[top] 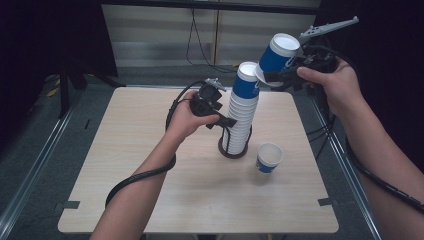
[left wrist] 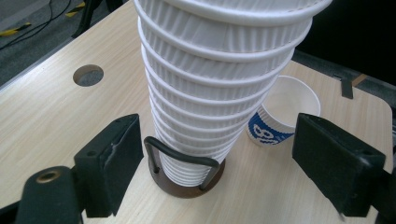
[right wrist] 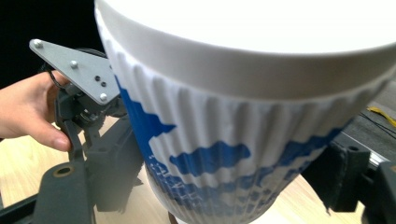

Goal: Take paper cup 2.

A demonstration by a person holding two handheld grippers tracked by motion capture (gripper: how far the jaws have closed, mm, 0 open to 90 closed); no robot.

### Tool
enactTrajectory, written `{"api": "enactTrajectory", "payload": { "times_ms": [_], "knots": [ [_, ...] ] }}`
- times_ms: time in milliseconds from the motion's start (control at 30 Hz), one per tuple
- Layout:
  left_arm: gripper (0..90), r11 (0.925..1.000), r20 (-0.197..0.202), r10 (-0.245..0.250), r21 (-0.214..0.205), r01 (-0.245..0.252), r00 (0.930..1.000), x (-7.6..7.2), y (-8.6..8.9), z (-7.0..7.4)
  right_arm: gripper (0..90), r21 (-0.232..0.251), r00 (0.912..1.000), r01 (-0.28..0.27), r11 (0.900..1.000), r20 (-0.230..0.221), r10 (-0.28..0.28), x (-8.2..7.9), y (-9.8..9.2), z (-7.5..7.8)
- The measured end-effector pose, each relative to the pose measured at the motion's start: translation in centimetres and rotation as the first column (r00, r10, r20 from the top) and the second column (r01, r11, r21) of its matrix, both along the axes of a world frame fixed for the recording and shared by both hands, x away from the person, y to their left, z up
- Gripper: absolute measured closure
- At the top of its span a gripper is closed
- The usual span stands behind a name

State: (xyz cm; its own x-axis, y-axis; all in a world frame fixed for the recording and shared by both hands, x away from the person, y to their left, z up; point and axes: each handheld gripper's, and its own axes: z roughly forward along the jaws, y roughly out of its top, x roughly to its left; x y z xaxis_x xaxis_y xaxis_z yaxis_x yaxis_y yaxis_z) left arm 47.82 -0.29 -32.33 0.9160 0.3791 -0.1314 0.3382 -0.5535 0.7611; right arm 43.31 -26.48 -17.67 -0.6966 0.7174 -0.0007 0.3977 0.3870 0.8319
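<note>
**A paper cup lifted off an inverted stack, the stack steadied at its base.**

The blue-and-white paper cup (top: pixel 278 56), held upside down and tilted, hangs at about 1 o'clock from the top of the stack of cups (top: pixel 242 112), just beside and above its topmost cup. The right gripper (top: pixel 284 75) is clamped across the cup's ribbed wall near the rim. The cup looks light and thin-walled, so it will probably dent under a hard squeeze; the stiffer rolled rim is the safer hold. The left gripper (left wrist: pixel 215 158) has its jaws spread wide on either side of the stack's lower cups, not touching them, just above the round brown holder (left wrist: pixel 187 184) with its wire loop. A loose upright cup (top: pixel 269 157) stands at 4 o'clock from the holder on the table (top: pixel 150 200). In the right gripper view the cup hides where the pads meet it, and the stack's top is cut off in the left gripper view.
</note>
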Motion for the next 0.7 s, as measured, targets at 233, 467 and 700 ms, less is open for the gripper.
{"api": "enactTrajectory", "payload": {
  "times_ms": [233, 467, 700],
  "knots": [
    [16.7, 1.0000, -0.001, 0.004, -0.004, -0.004, 1.0000, -0.1, -0.3, 0.1, 20.6, 0.004, 1.0000, 0.007, 1.0000, 0.002, -0.007, -0.6, -1.0, -0.2],
    [23.1, 0.9999, 0.019, -0.003, -0.014, 0.003, 0.9998, -0.1, -0.9, 0.4, 20.5, 0.011, 0.9999, 0.014, 0.9998, 0.006, -0.014, -0.8, -1.7, -0.4],
    [27.7, 1.0000, 0.034, 0.006, -0.007, -0.006, 0.9994, 0.0, -1.0, 0.4, 20.4, 0.006, 0.9998, 0.018, 0.9998, 0.006, -0.018, -1.1, -2.1, -0.5]
  ]
}}
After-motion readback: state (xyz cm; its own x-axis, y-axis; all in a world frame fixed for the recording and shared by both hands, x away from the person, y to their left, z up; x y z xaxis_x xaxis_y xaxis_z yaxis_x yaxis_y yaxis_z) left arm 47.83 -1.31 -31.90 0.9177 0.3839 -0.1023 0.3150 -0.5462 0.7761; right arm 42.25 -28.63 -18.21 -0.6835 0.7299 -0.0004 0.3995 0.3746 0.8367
